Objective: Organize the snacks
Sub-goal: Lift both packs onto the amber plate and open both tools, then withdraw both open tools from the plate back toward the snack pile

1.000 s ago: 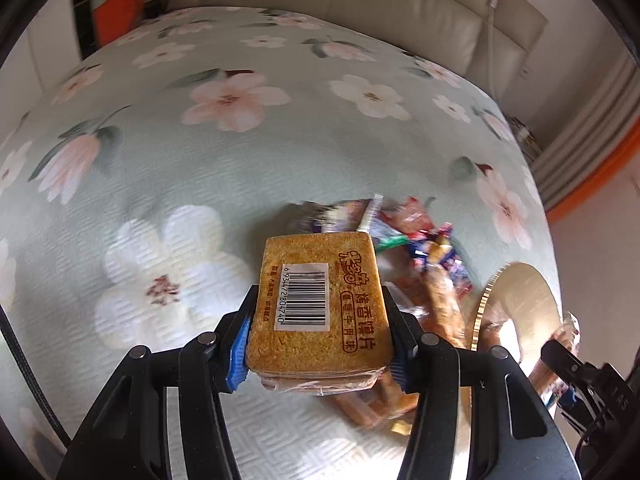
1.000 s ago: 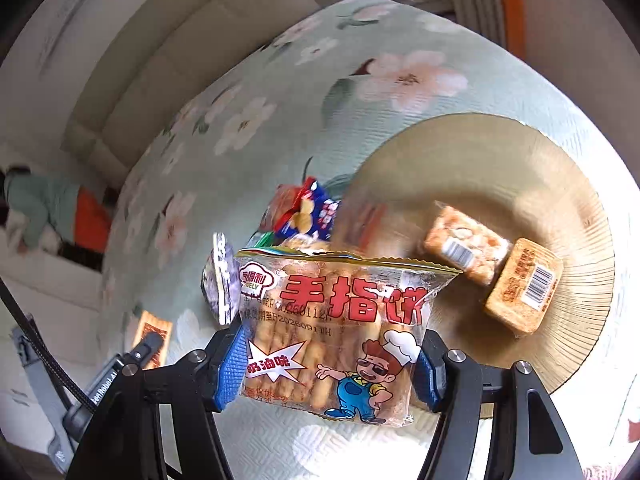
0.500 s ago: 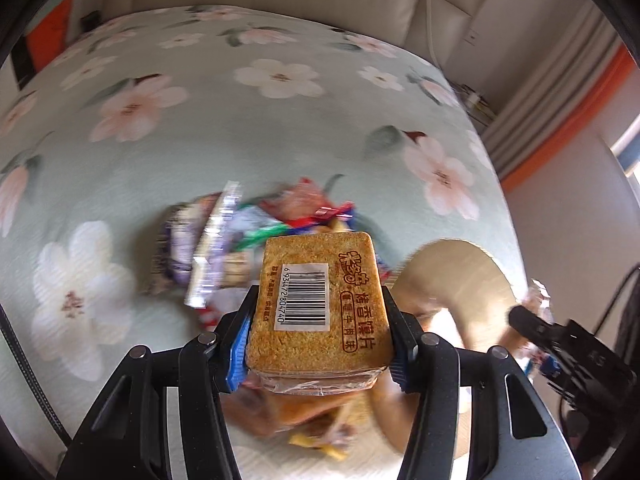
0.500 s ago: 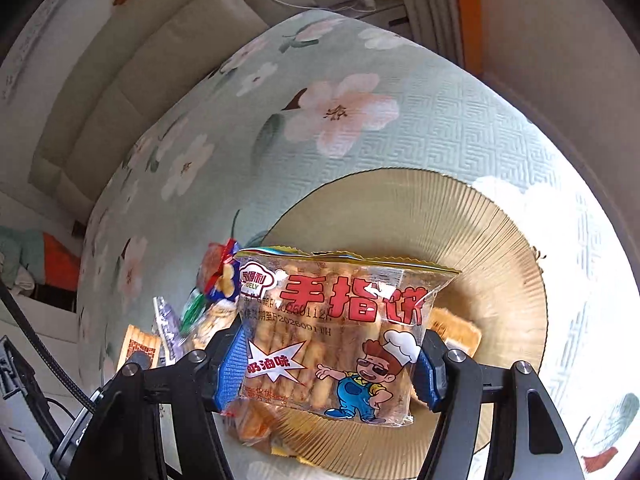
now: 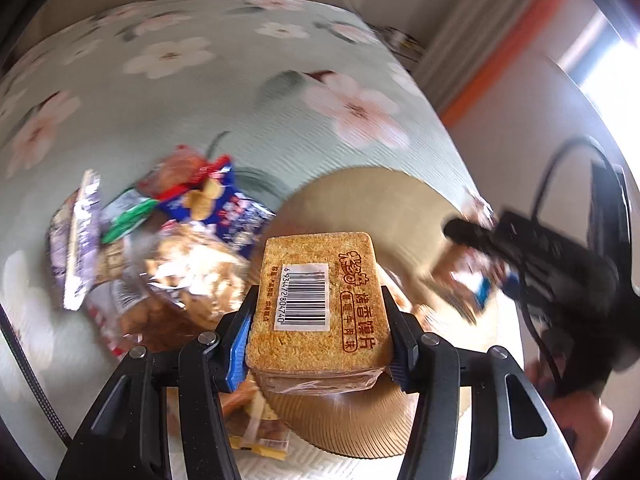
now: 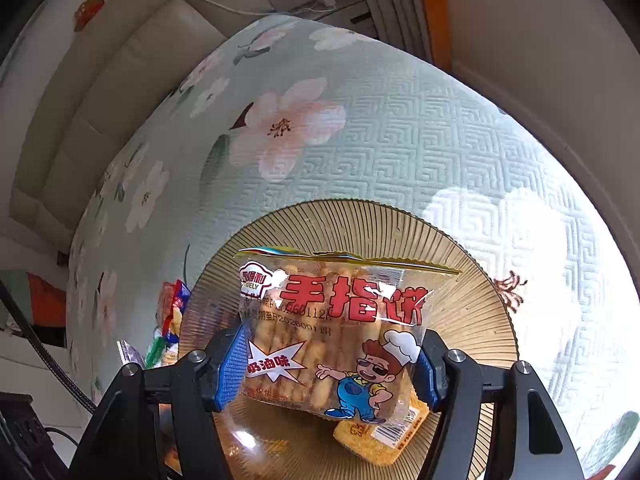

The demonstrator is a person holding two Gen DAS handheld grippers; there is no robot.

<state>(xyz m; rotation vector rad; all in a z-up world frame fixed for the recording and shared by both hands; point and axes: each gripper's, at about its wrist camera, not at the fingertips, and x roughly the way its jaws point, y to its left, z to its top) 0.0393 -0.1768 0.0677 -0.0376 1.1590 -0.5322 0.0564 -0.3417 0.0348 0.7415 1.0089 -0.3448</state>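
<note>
both grippers are loaded above the ribbed gold plate (image 6: 472,300) near the bedspread's (image 6: 400,140) edge: the left gripper (image 5: 318,324) clamps a toasted bun-slice pack (image 5: 318,296), the right gripper (image 6: 328,364) a finger-biscuit bag (image 6: 340,320). at least one similar pack (image 6: 380,436) already lies on the plate. a pile of loose snacks (image 5: 180,248) waits beside the plate, so much sorting remains.

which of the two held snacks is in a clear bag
The finger biscuits in the right tool: sticks show through its wrapper. The left tool's toast pack looks opaque brown.
</note>
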